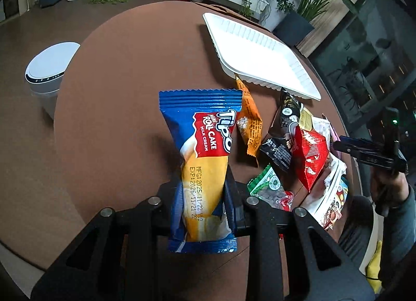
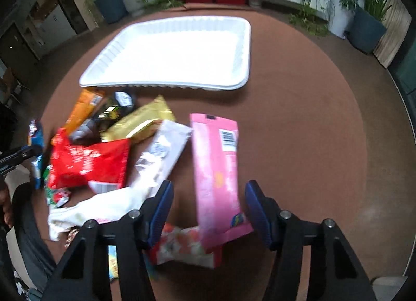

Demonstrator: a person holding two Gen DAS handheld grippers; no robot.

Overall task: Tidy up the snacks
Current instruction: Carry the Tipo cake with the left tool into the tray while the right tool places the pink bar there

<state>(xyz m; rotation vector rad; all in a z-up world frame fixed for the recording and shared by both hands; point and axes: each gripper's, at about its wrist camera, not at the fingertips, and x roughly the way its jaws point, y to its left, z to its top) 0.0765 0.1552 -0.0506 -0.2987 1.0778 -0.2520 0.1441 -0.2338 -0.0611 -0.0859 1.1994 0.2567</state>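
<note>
While left gripper [image 1: 202, 191] pinches the Tipo roll cake pack [image 1: 201, 160] | right gripper [image 2: 209, 210] spread over pink packet [image 2: 218, 171] | loose pinch could drop cake short of white tray [image 1: 221, 33]

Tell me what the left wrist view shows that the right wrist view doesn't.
Only the left wrist view: the left gripper shut on the blue roll cake packet, and a white bin on the floor. Only the right wrist view: the right gripper open around the pink packet. Both share the empty white tray, the red packet and the orange packet.
</note>
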